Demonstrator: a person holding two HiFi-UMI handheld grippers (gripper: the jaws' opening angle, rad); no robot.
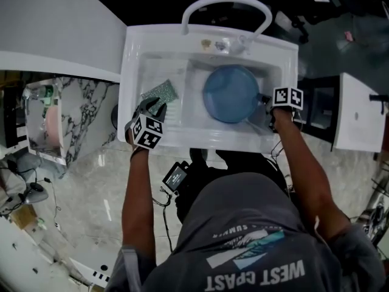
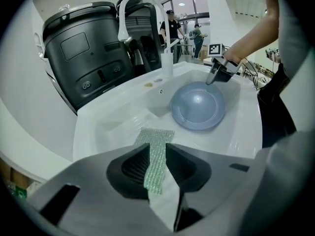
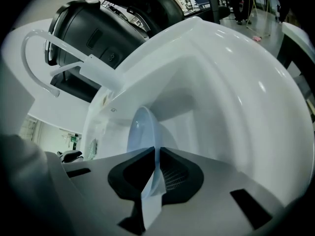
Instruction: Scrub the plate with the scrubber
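Your L gripper (image 2: 157,165) is over the green scrubber (image 2: 156,140), which lies flat on the drainboard (image 2: 115,127) at the left of the white sink (image 1: 213,142). Its jaws are released w/ the scrubber strip btwn them; pads look clear of it, tho the wide-angle view makes that hard to call. Your R gripper (image 3: 157,170) is clenched on the rim of the blue plate (image 3: 141,132), edge-on btwn the pads, w/ the plate in the basin under the faucet (image 1: 226,2), apart from the scrubber.
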